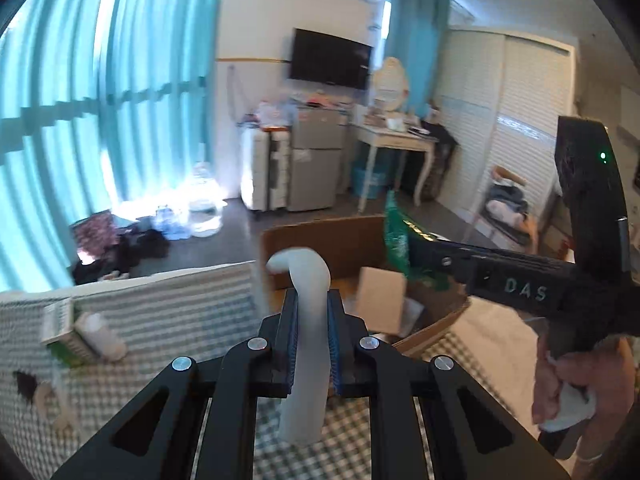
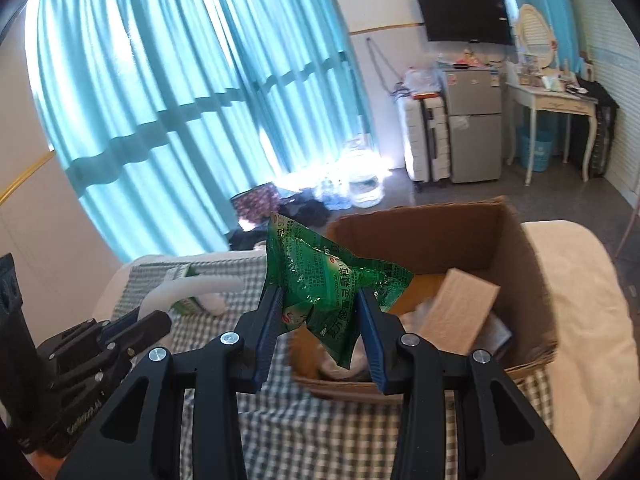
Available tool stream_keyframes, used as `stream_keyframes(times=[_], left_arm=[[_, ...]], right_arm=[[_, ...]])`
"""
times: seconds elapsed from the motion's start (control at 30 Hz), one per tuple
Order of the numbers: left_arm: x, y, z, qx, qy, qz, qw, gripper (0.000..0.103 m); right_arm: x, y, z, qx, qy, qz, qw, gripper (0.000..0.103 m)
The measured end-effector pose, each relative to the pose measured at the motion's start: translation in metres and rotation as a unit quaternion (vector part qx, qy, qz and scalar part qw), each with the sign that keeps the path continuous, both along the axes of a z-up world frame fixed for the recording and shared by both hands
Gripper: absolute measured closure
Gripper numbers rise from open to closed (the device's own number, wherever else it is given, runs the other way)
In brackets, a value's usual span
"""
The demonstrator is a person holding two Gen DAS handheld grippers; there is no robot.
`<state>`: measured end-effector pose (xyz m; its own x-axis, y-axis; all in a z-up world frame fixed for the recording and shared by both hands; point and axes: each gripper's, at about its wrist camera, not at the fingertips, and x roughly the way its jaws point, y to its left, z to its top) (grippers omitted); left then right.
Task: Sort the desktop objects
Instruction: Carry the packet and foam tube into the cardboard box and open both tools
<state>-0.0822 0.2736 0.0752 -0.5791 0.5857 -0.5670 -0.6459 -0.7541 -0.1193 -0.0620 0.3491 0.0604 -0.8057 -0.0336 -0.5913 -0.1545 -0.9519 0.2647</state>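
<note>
In the left wrist view my left gripper (image 1: 312,308) is shut on a white curved, hook-shaped piece (image 1: 308,280), whose bent end sticks out past the fingertips. It hangs over the checked cloth, just short of an open cardboard box (image 1: 320,240). My right gripper (image 2: 320,308) is shut on a crumpled green foil packet (image 2: 328,276), held above the near left corner of the cardboard box (image 2: 512,240). A tan carton (image 2: 460,308) and some white items lie inside the box. The left gripper (image 2: 148,320) with the white piece (image 2: 188,284) shows at lower left in the right wrist view.
A green-and-white box (image 1: 60,332) and a white bottle (image 1: 102,338) lie on the checked cloth (image 1: 180,320) to the left. A small dark item (image 1: 26,384) sits near its left edge. A hand (image 1: 572,384) holds the right gripper. White bedding (image 2: 580,300) lies right of the box.
</note>
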Motion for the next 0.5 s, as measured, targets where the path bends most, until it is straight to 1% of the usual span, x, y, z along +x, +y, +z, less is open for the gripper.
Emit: stream_keyframes(times=[0.1, 0.17, 0.27, 0.37, 0.4, 0.47, 0.5], left_arm=[[-0.014, 0.037, -0.009, 0.012, -0.047, -0.036, 0.9982, 0.09], [-0.023, 0.053, -0.014, 0.012, -0.064, -0.041, 0.997, 0.09], [-0.035, 0.069, -0.022, -0.003, -0.073, -0.032, 0.9968, 0.09], [-0.036, 0.077, -0.031, -0.032, -0.065, -0.02, 0.9972, 0.083], [-0.035, 0.078, -0.034, -0.043, -0.06, -0.015, 0.9972, 0.078], [-0.037, 0.073, -0.038, -0.048, -0.072, -0.007, 0.9962, 0.061], [-0.039, 0.071, -0.04, -0.048, -0.078, 0.001, 0.9958, 0.037]], right_arm=[[0.001, 0.022, 0.004, 0.013, -0.006, -0.018, 1.0, 0.065], [0.0, 0.035, 0.002, 0.02, -0.013, -0.023, 0.999, 0.065], [-0.012, 0.052, -0.006, 0.024, -0.033, -0.029, 0.999, 0.065], [-0.023, 0.065, -0.019, 0.015, -0.05, -0.035, 0.998, 0.064], [-0.025, 0.068, -0.023, 0.011, -0.051, -0.04, 0.998, 0.064], [-0.03, 0.076, -0.03, -0.002, -0.052, -0.054, 0.997, 0.056], [-0.032, 0.077, -0.033, -0.006, -0.056, -0.061, 0.997, 0.051]])
